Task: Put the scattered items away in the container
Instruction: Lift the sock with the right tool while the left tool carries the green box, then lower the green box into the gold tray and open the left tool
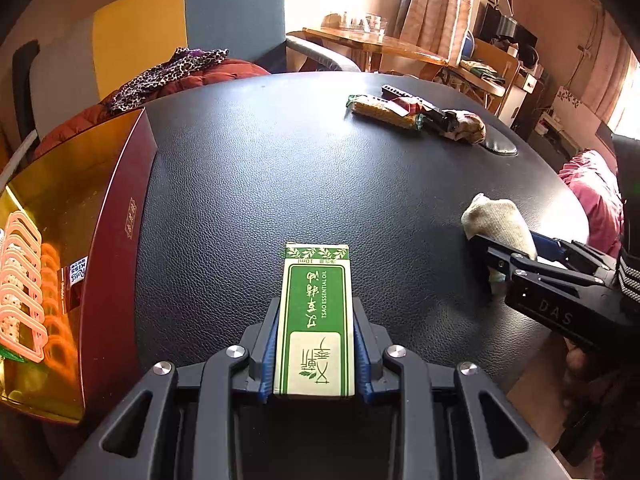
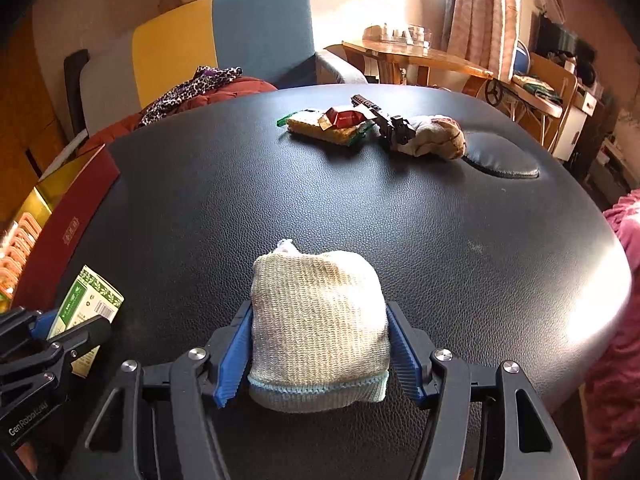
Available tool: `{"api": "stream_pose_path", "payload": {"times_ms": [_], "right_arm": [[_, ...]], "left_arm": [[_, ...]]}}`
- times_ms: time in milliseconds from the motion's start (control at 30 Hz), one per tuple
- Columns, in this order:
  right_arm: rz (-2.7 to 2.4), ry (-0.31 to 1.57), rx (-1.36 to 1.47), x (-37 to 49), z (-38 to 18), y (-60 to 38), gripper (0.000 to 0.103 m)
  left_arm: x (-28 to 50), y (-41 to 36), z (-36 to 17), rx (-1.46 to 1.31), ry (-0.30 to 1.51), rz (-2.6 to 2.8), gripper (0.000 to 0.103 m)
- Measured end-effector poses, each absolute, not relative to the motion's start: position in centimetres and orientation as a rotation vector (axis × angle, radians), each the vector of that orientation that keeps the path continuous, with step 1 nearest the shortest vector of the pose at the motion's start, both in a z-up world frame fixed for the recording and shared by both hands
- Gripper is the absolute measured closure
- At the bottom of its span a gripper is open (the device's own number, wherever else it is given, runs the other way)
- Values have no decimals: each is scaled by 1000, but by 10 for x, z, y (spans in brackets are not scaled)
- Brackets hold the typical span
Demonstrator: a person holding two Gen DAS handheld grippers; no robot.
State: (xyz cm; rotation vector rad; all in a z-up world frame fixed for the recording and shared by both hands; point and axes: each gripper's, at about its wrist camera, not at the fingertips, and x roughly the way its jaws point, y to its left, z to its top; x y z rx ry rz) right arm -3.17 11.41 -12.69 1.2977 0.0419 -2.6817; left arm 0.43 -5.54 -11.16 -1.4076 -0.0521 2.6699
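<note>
The left claw (image 1: 316, 344) is clamped on the green essential-oil box (image 1: 314, 320); the right claw (image 2: 320, 354) pinches the folded knit sock (image 2: 318, 320), both low over the desk (image 1: 280, 160). The red-and-gold container (image 1: 116, 240) beside the left claw already holds pink clips (image 1: 22, 280). Snack packets (image 2: 328, 126), a black toy piece (image 2: 394, 124) and another sock (image 2: 438, 136) remain across the desk.

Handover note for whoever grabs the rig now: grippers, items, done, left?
Left gripper: shut on the green-and-white essential oil carton.
Right gripper: blue pads against the rolled beige knit sock on the black leather tabletop.
Container: red box with gold lining at the table's left edge, orange plastic clips already inside.
Left: box both held items, then the far pile: yellow snack packet, small red carton, black toy part, brown patterned sock.
</note>
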Motion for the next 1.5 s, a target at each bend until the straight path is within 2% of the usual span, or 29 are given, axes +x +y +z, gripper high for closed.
{"api": "stream_pose_path", "payload": {"times_ms": [400, 767, 1033, 1267, 1333, 1500], "right_arm": [[-2700, 70, 1293, -26, -126, 110, 40], [-2640, 174, 1248, -21, -128, 75, 40], [-2621, 223, 1237, -21, -130, 60, 39], [-2618, 250, 1240, -21, -131, 56, 39], [-2617, 260, 1242, -22, -131, 54, 39], [-2613, 279, 1243, -23, -130, 52, 39]], "left_arm": [[18, -67, -85, -1315, -154, 2673, 72], [36, -152, -36, -1191, -320, 2892, 72], [20, -239, -51, -1356, -317, 3080, 72], [-1, -264, -70, -1431, -267, 3108, 72], [-6, -262, -71, -1425, -261, 3100, 70], [4, -260, -58, -1347, -356, 3099, 54]]}}
